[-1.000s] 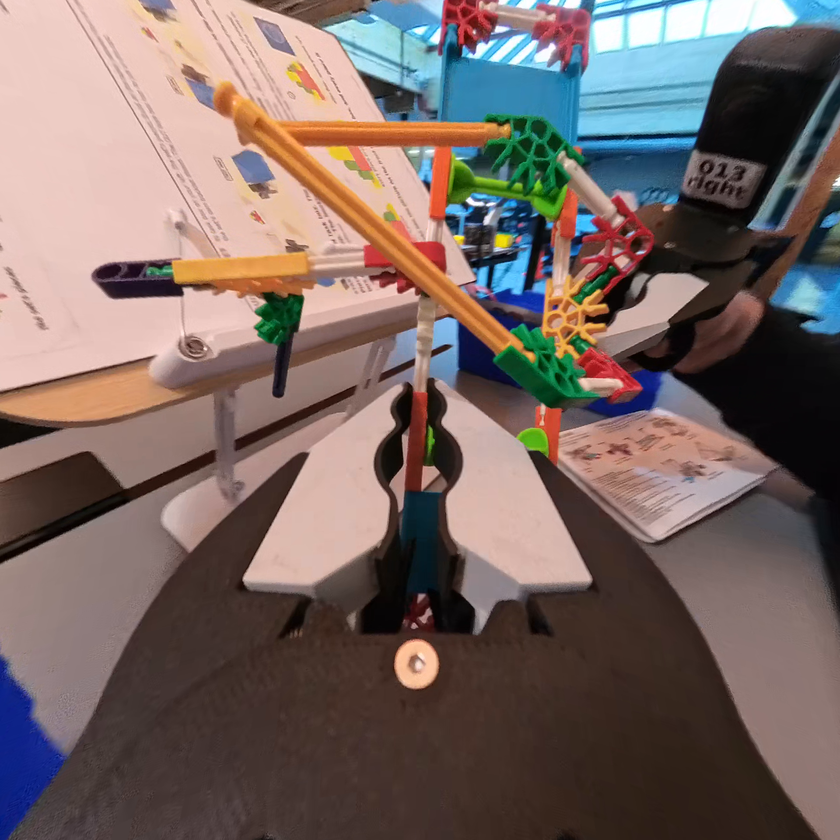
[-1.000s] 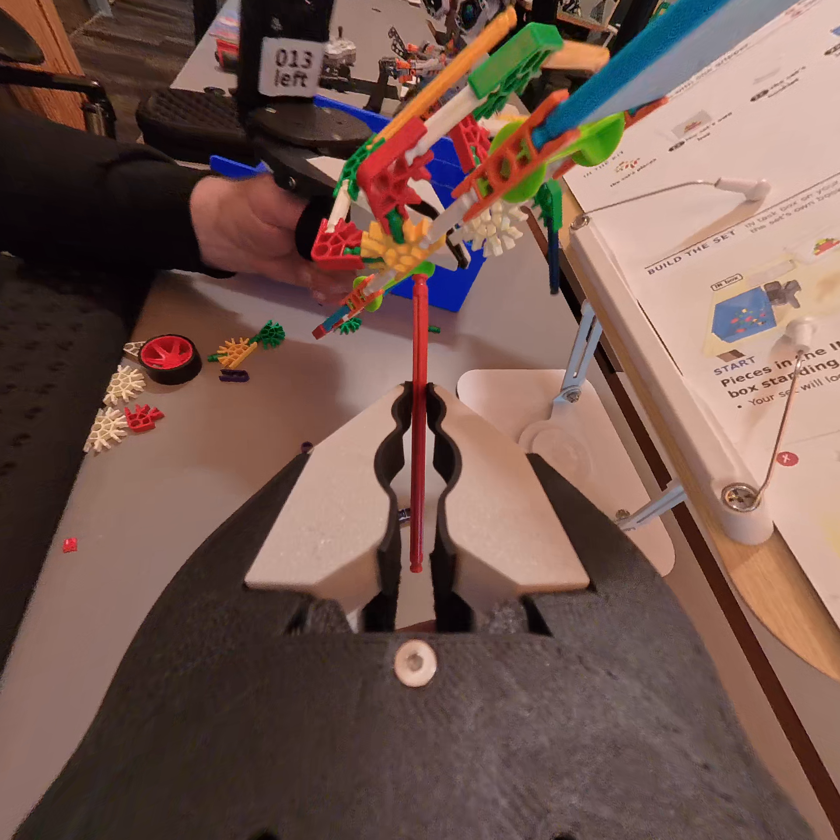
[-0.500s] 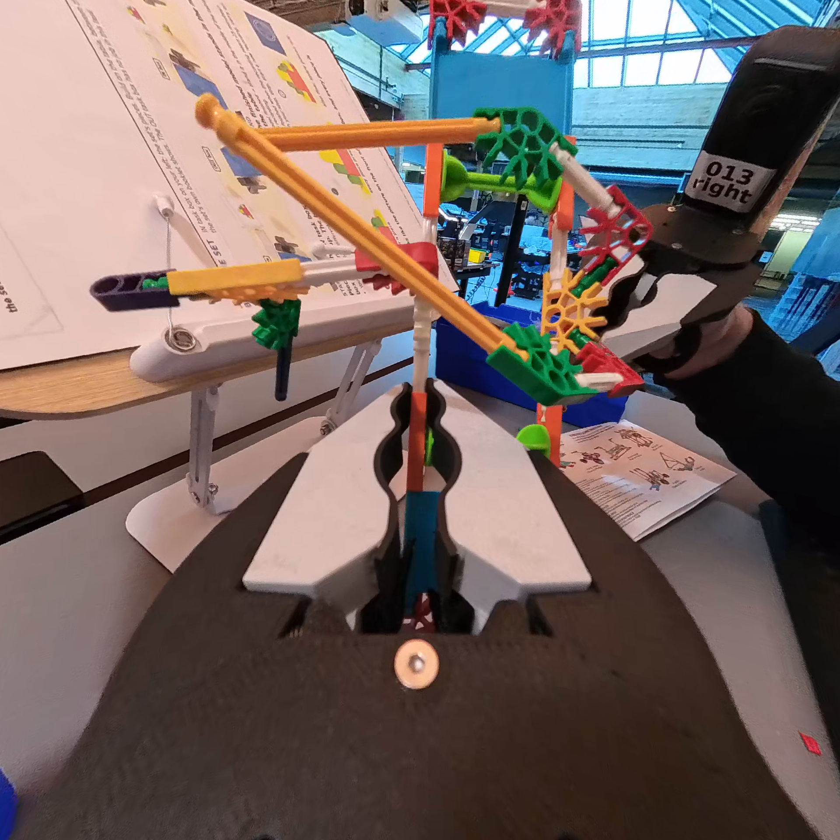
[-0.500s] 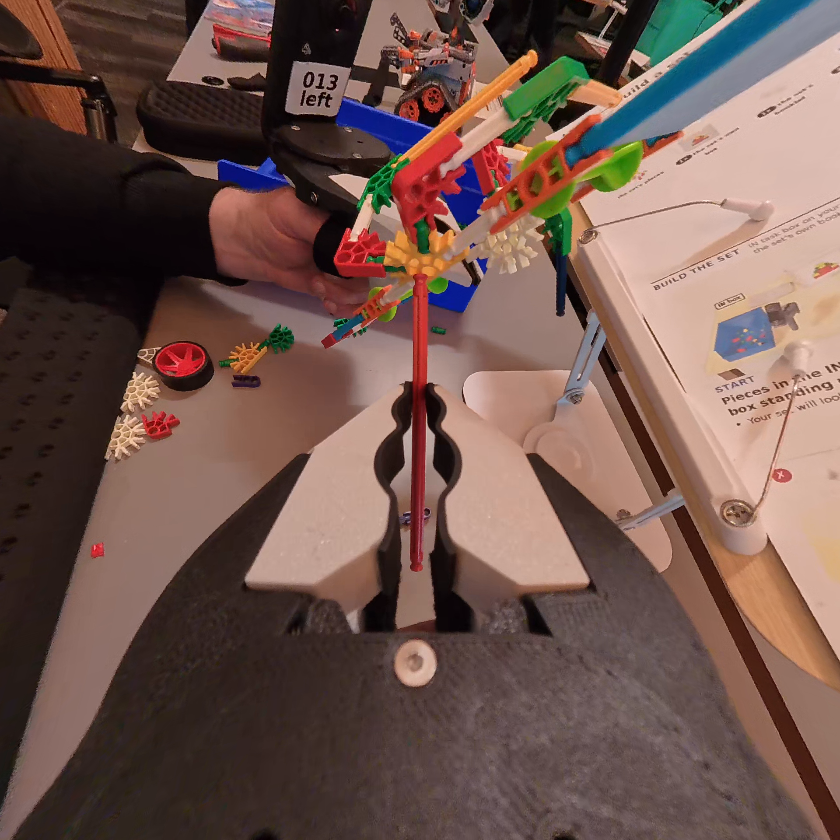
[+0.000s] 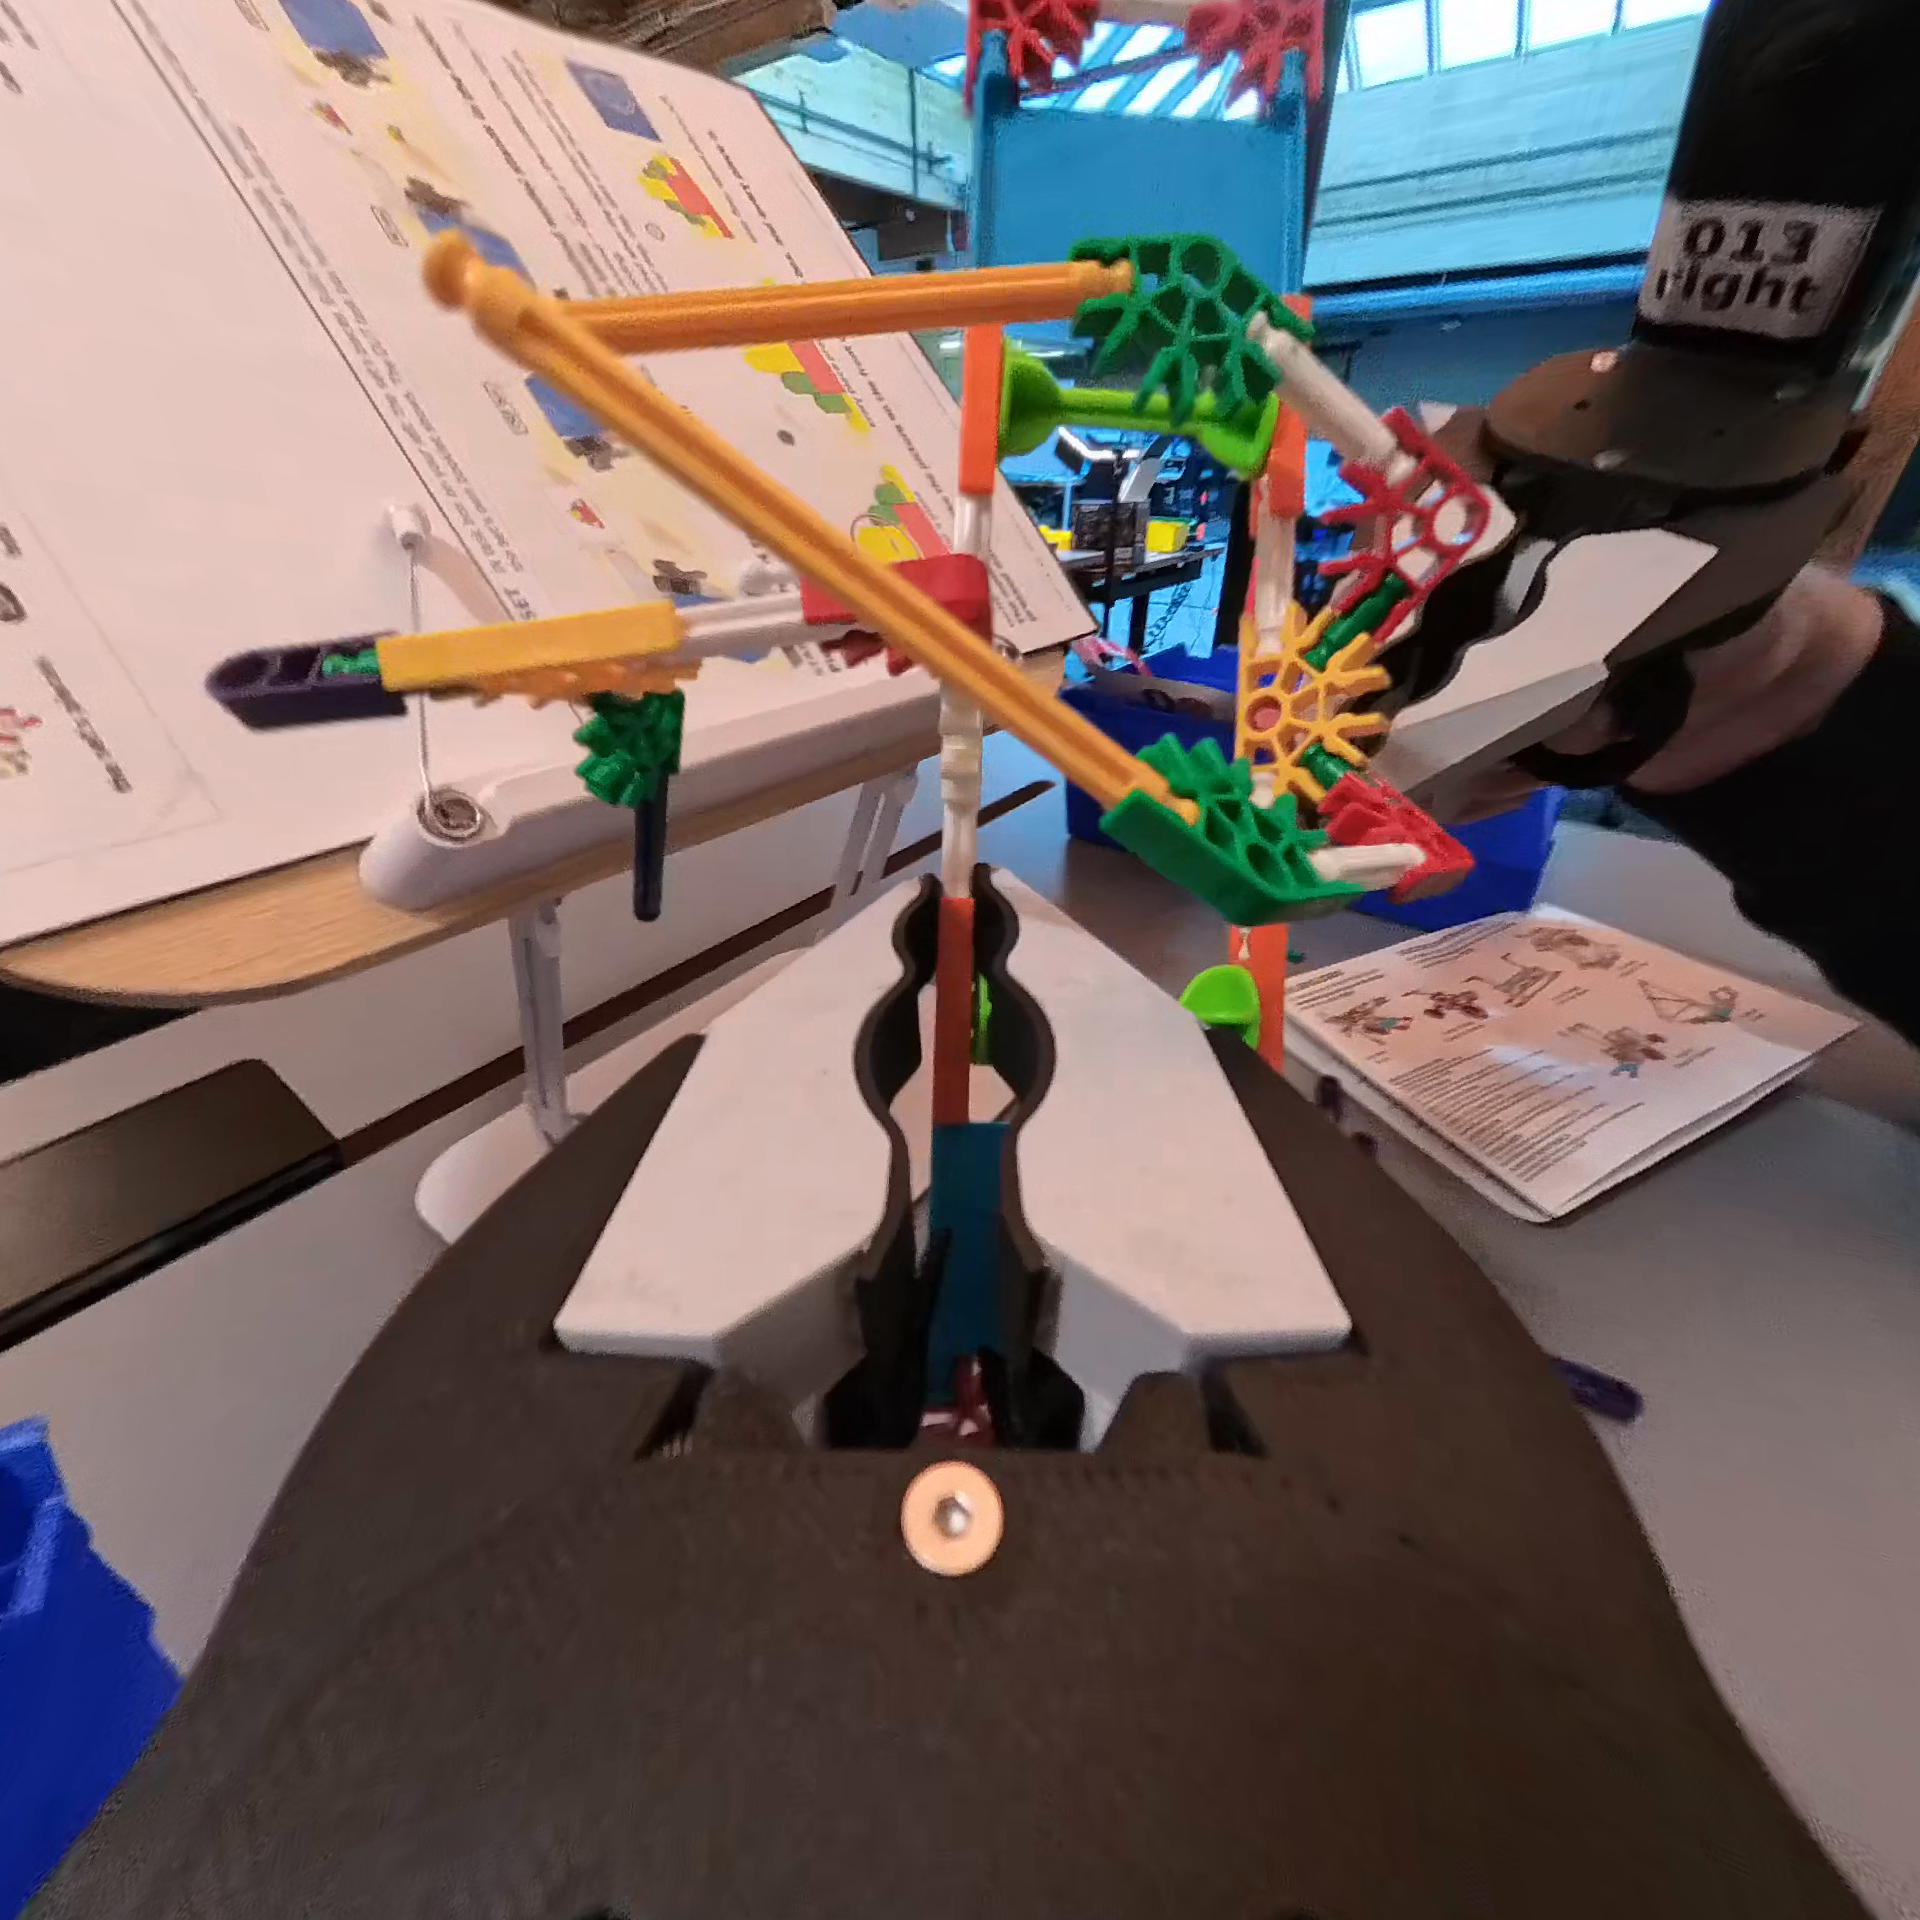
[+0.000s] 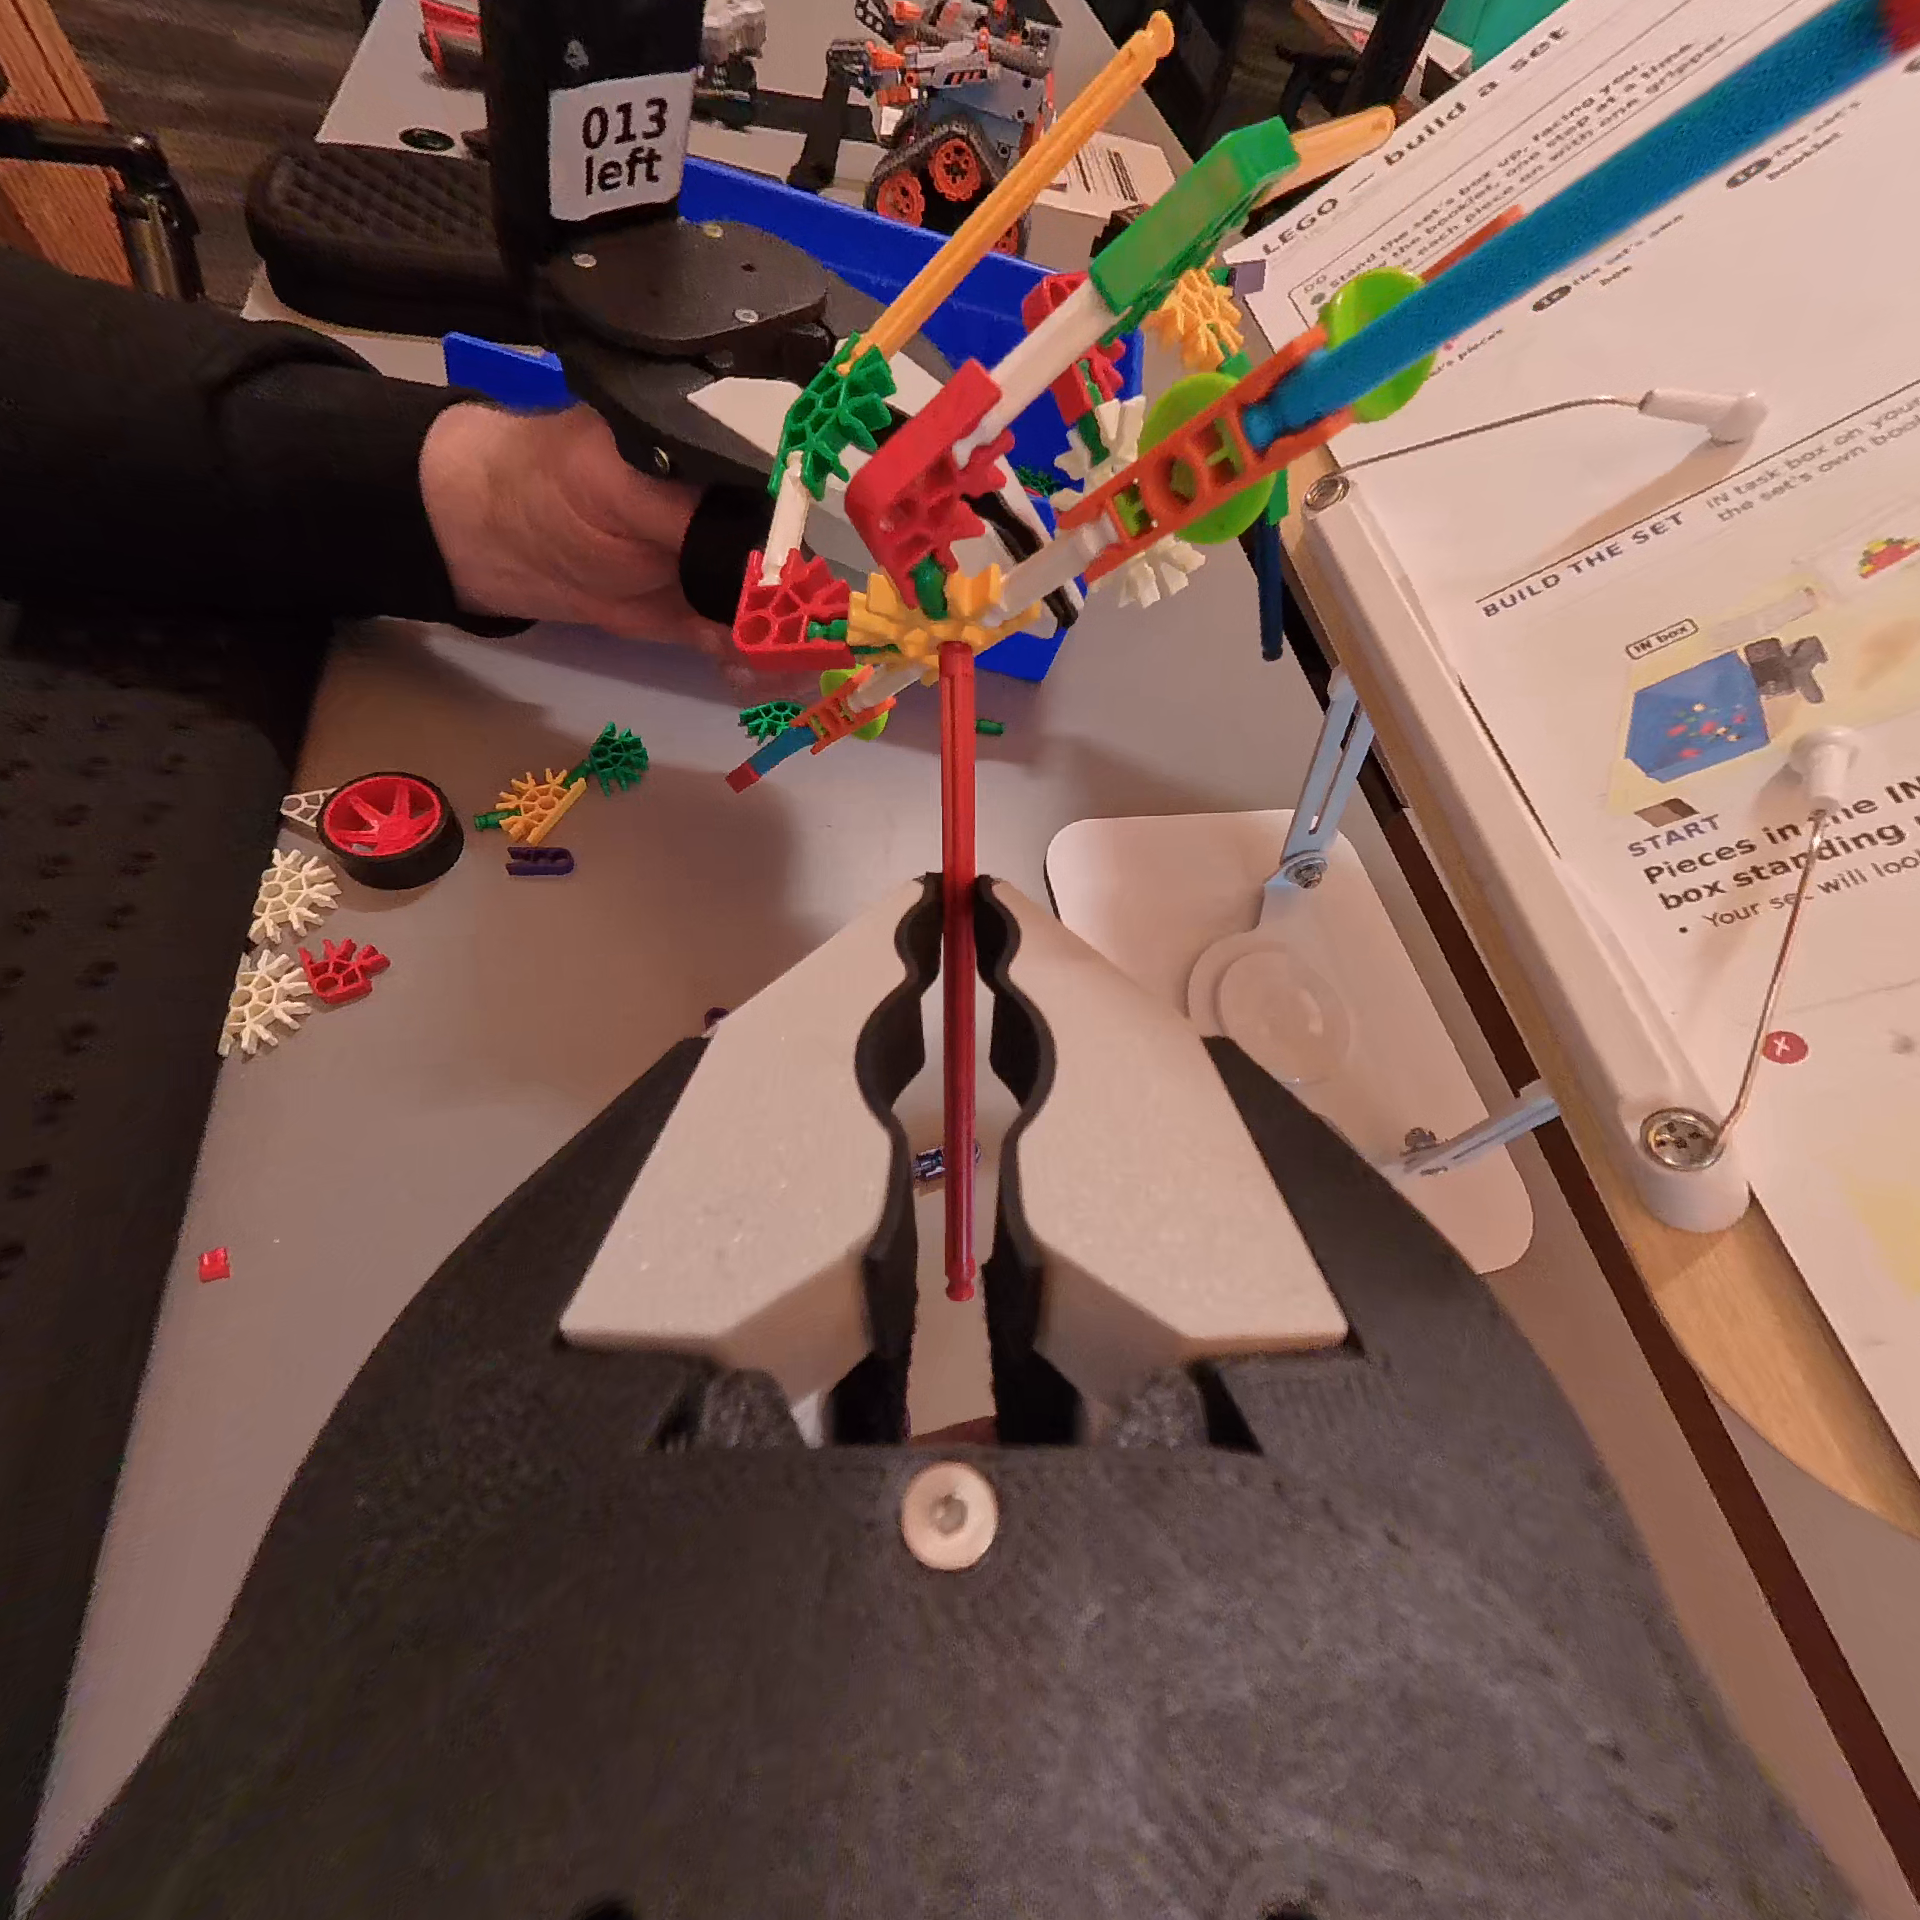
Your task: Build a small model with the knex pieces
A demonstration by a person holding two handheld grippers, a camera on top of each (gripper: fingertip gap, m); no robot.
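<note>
The left gripper (image 5: 958, 904) has its jaws clenched on the rod-and-connector model (image 5: 1039, 582), gripping an orange rod and a teal panel edge at the model's near end, so the whole model is held up off the desk (image 6: 540, 1091). Two long orange-yellow rods slant across it to green connectors, with red and yellow snowflake-shaped connectors on its right side.

The right gripper (image 6: 958, 894) has its jaws clenched on a thin red rod (image 6: 956, 935), whose far tip touches the yellow connector (image 6: 914, 623) on the model's underside. In the left wrist view that gripper appears at the right, just beside the same yellow connector.

On the desk to the far left of the right gripper lie a red wheel with a black tyre (image 6: 390, 826), two white connectors (image 6: 275, 945), a small red connector (image 6: 341, 966), a yellow-and-green sub-assembly (image 6: 566, 790) and a purple clip (image 6: 540, 860). An instruction sheet on a tilted stand (image 6: 1621, 727) stands to the right, a folded booklet (image 5: 1558, 1039) lies flat, and a blue bin (image 6: 904, 270) sits beyond the model.
</note>
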